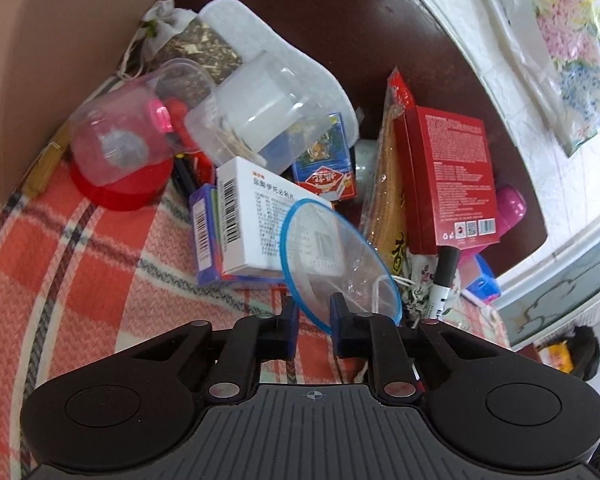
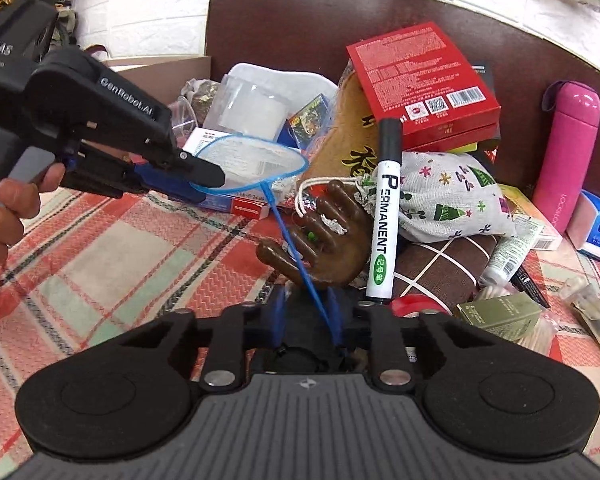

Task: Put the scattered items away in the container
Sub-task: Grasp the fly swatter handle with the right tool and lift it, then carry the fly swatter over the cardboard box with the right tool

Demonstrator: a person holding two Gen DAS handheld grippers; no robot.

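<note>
The left hand-held gripper [image 1: 314, 312] pinches the rim of a small blue-rimmed mesh fish net [image 1: 340, 264]; the right hand-held gripper [image 2: 306, 306] is pressed onto the net's thin blue handle [image 2: 300, 256]. Beyond both sits the clutter: a white medicine box [image 1: 256, 216] and a black-capped permanent marker [image 2: 384, 208].

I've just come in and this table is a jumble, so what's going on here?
A person with a gripper in each hand is tidying clutter. The left gripper pinches the rim of a small blue net, while the net's thin handle runs down between the right gripper's fingers. Boxes, a marker, a cloth pouch and plastic jars lie heaped on the plaid cloth.
</note>
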